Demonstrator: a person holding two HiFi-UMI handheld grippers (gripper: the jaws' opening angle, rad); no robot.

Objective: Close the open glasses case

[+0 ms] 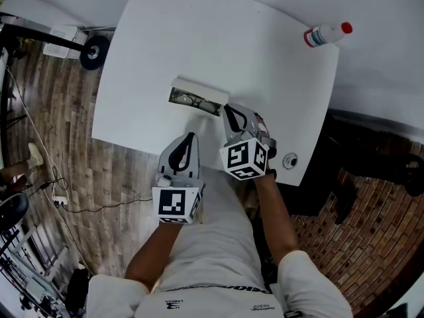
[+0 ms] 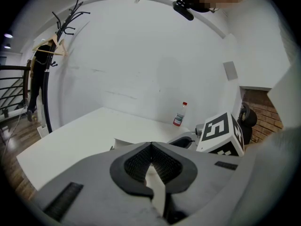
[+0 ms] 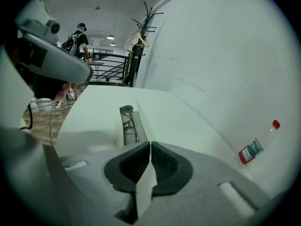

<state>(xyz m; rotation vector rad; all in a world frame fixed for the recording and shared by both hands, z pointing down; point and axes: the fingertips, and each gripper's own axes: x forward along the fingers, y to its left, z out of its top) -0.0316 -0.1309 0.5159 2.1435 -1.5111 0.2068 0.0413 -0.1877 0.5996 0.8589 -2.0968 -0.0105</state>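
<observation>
just ahead of the right gripper [image 1: 229, 111], on the white table [image 1: 199, 38]: glasses case [image 1: 199, 89], lid raised, spectacles [image 3: 127, 122] inside. probably light, rigid, smooth; best pressed at the lid's free edge. left gripper [image 1: 191, 138] slightly behind. both pairs of jaws closed tip to tip, holding nothing.

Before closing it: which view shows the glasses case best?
Head view: whole glasses case from above, open, glasses inside. Right gripper view shows it end-on; left gripper view, only a sliver.
</observation>
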